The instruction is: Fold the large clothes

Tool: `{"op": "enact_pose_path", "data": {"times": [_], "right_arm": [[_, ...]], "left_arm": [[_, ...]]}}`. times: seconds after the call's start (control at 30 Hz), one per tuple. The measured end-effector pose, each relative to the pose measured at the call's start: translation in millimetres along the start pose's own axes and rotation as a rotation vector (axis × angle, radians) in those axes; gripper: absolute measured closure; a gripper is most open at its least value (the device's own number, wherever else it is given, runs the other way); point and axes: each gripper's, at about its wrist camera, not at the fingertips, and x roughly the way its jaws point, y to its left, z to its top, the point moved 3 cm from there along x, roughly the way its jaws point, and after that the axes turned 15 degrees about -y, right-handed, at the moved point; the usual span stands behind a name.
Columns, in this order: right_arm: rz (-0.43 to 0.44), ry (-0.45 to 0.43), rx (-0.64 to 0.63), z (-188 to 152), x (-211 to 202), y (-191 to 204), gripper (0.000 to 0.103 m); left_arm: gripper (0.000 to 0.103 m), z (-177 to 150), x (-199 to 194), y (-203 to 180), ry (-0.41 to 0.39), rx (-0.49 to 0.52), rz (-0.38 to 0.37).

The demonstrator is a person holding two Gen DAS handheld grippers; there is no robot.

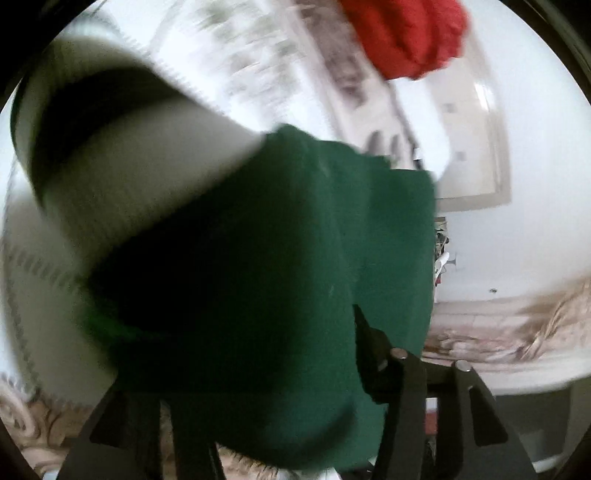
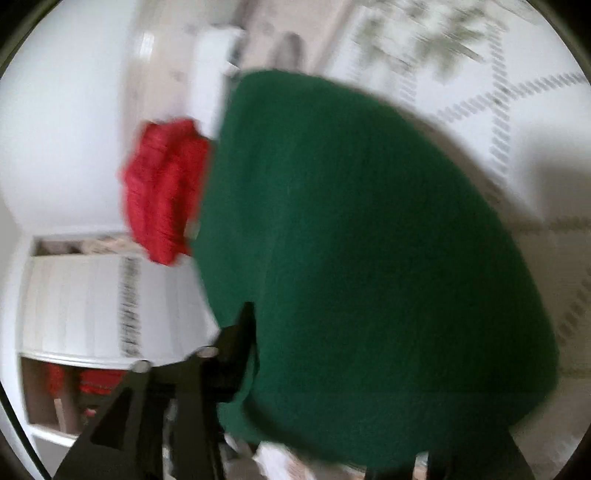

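Note:
A dark green garment (image 1: pixel 280 258) with a white-and-dark striped part (image 1: pixel 110 155) fills the left wrist view and drapes over my left gripper (image 1: pixel 295 369); only its right finger (image 1: pixel 373 332) shows, pressed into the cloth. In the right wrist view the same green garment (image 2: pixel 362 251) covers my right gripper (image 2: pixel 314 350); its left finger (image 2: pixel 240 332) shows at the cloth's edge. Both grippers hold the garment lifted. The frames are blurred by motion.
A red knitted garment (image 1: pixel 410 33) lies on the white patterned bed cover (image 1: pixel 236 55); it also shows in the right wrist view (image 2: pixel 162 192). A white wall (image 1: pixel 535 184), a framed panel (image 1: pixel 476 140) and a white cabinet (image 2: pixel 81 306) stand nearby. A beige patterned rug (image 1: pixel 517 332) covers the floor.

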Motion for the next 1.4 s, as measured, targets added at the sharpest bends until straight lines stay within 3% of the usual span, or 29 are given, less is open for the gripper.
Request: {"op": "enact_pose_path", "data": {"times": [0.07,0.2,0.27,0.33,0.4,0.43,0.47,0.53,0.73,0.93,1.13,1.4], "right_arm": [[-0.074,0.028,-0.017,-6,-7,-5,0.036],[-0.264,0.038,-0.192,-21,-39,10,0.027],[-0.404,0.019,-0.370,-28,-59,36,0.019],[-0.536,-0.010,-0.567,-38,-77,68,0.007],[-0.635,-0.039,-0.736,-51,-96,103,0.001],[-0.678,-0.058,-0.809,-59,-107,121,0.001],[-0.695,-0.071,-0.851,-66,-118,132,0.001],[-0.718,-0.103,-0.919,-77,-141,166,0.000],[-0.695,-0.180,-0.990,-112,-228,243,0.000],[-0.626,-0.257,-1.005,-148,-330,313,0.000],[-0.582,-0.317,-1.023,-187,-430,362,0.000],[-0.551,-0.387,-1.071,-237,-540,411,0.000]], "left_arm": [[0.046,-6,-21,4,-0.010,0.016,0.030],[0.045,-15,-62,-2,-0.038,0.160,0.138],[0.044,-20,-91,-26,-0.079,0.357,0.229],[0.032,-28,-118,-68,-0.135,0.580,0.317],[0.022,-32,-156,-70,-0.178,0.709,0.341],[0.018,-40,-179,-90,-0.221,0.787,0.351],[0.011,-43,-203,-79,-0.246,0.825,0.353],[0.000,-40,-231,-95,-0.273,0.887,0.352],[0.000,-51,-291,-154,-0.274,0.964,0.269],[0.000,-70,-375,-190,-0.307,1.053,0.259],[0.000,-95,-460,-214,-0.333,1.092,0.268],[0.000,-133,-539,-239,-0.356,1.123,0.228]]}}
